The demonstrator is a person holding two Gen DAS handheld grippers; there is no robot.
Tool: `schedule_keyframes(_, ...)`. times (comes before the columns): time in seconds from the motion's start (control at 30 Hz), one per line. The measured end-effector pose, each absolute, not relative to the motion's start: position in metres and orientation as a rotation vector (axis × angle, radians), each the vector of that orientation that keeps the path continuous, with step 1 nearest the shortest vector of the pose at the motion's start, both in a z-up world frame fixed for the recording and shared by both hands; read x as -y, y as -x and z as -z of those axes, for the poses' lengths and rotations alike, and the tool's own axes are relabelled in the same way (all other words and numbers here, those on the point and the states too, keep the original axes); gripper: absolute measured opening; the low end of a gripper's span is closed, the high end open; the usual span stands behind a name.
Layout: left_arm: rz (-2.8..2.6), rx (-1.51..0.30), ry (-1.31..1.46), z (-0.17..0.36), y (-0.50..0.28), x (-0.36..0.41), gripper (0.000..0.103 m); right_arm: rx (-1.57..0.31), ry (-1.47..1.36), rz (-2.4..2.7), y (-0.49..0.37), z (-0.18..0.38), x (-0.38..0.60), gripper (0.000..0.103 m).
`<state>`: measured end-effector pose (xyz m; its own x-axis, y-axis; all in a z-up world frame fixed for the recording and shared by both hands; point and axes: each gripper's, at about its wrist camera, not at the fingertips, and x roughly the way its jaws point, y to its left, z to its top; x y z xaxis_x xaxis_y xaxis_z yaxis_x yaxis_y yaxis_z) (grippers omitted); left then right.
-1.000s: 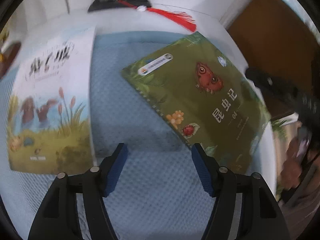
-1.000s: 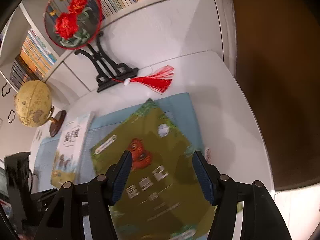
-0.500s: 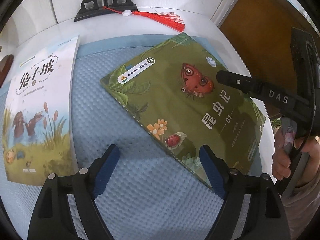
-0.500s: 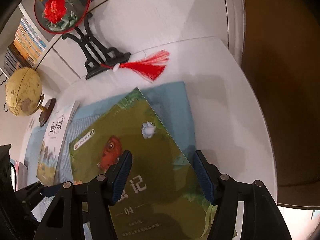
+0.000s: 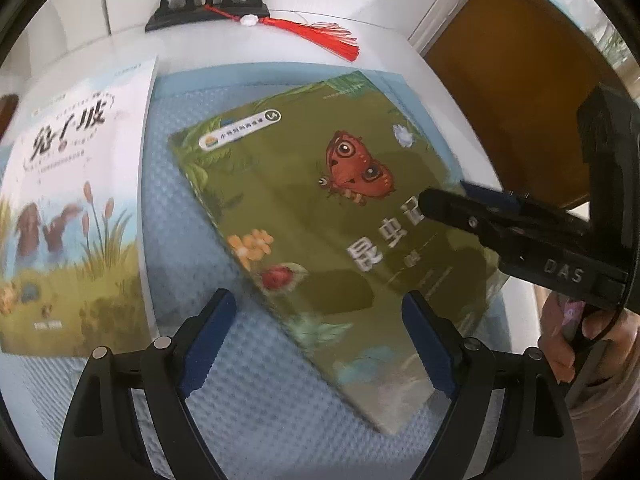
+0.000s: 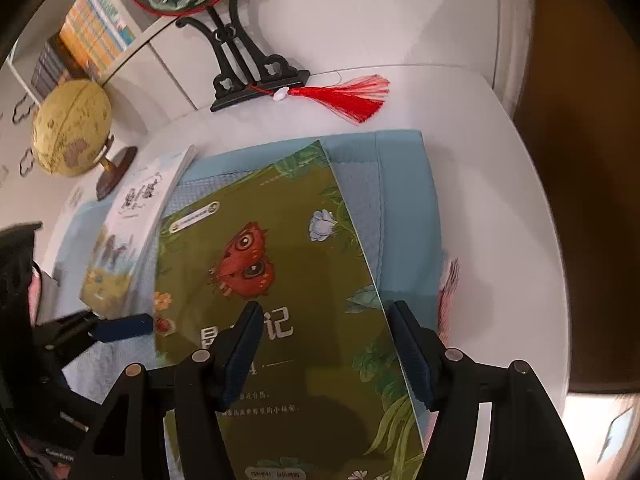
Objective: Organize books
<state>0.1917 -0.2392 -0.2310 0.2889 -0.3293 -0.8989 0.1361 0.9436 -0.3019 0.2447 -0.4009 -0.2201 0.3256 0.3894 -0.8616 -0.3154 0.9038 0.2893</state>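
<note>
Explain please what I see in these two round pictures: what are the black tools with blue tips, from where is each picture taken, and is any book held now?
No robot here: a person holds one hand-held gripper in each hand, with a wide-angle camera on each looking along its two fingers. One picture is from the left gripper, the other from the right gripper. On the white table lies a blue mat with two books: a green insect book and a pale rabbit book. Behind stand a fan stand with a red tassel and a globe. Both grippers are opening above the green book; neither grips it.
</note>
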Motion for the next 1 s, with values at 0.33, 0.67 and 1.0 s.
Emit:
schedule_keyframes(0.33, 0.365, -1.261, 0.348, 0.222, -0.179, 0.204, 0.084, -1.227, -0.254, -0.535, -0.193, 0.225, 0.395, 0.068)
schedule_keyframes(0.67, 0.331, -1.247, 0.323, 0.199, -0.146, 0.140, 0.084, -1.246, -0.472, -0.672, -0.172, 0.236, 0.349, 0.069)
schedule_keyframes(1.0, 0.197, -1.329, 0.466, 0.236, -0.142, 0.046, 0.063, -1.285, -0.476, -0.880, -0.182, 0.243, 0.271, 0.070)
